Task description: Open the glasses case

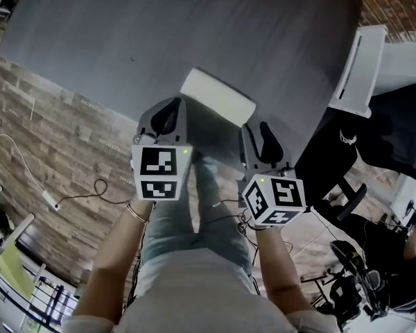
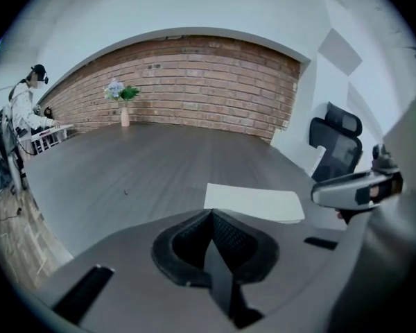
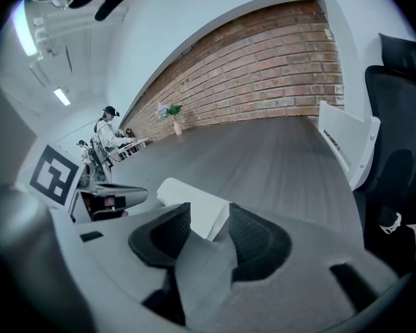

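The glasses case (image 1: 217,97), a white oblong box, lies shut and flat on the dark grey table (image 1: 159,33), close to the table's near edge and just ahead of both grippers. A red brick wall (image 2: 194,82) runs along the far side of the room. A black office chair (image 3: 402,151) stands off the table's right end, behind a white chair (image 3: 347,141).

The left gripper (image 2: 211,214) hangs over the near edge by the case's left end. Its jaws are pressed together with nothing between them, and the case lies a little beyond and to the right of their tips. The right gripper (image 3: 209,210) is near the case's right end with its jaws apart. One corner of the case shows in the gap between them, but I cannot tell whether either jaw touches it.

A small vase of flowers (image 2: 124,106) stands at the table's far edge, well apart from the case.
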A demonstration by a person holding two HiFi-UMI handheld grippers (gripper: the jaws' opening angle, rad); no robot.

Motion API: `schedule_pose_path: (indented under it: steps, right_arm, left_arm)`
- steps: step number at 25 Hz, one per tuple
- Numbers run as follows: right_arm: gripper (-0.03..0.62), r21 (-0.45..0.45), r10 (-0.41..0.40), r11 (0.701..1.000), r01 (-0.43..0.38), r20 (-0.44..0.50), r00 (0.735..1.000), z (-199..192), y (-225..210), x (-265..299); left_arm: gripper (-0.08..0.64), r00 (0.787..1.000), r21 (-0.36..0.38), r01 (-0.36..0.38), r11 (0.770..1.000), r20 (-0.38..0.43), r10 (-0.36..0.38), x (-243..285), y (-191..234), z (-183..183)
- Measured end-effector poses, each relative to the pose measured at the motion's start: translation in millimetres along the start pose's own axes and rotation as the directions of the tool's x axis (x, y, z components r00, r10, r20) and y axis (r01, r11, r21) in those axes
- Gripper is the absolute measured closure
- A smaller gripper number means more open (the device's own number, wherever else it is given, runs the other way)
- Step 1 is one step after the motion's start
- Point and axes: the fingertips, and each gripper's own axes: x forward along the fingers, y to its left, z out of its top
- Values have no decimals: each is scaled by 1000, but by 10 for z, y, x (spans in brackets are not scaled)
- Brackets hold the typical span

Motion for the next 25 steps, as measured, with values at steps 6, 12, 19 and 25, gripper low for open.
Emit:
schedule_pose_path:
  steps: [6, 12, 19, 25]
  right_arm:
    - [416, -32, 13, 999, -13, -15, 1000, -78, 27, 1]
    - [416, -85, 34, 996, -39, -53, 998, -189, 46, 73]
    - [416, -108, 59, 992, -68, -84, 995, -267, 52, 138]
    - [416, -153, 49, 986, -65, -105, 993, -322, 53, 179]
  left_arm:
    - [558, 993, 35, 9, 999, -115, -5, 145, -34, -104]
    - [558, 987, 68, 21, 997, -163, -10, 244, -77, -109]
    - [558, 983, 69, 32, 997, -182, -19, 325, -140, -129]
    - [558, 983, 65, 46, 997, -183, -33, 334, -149, -135]
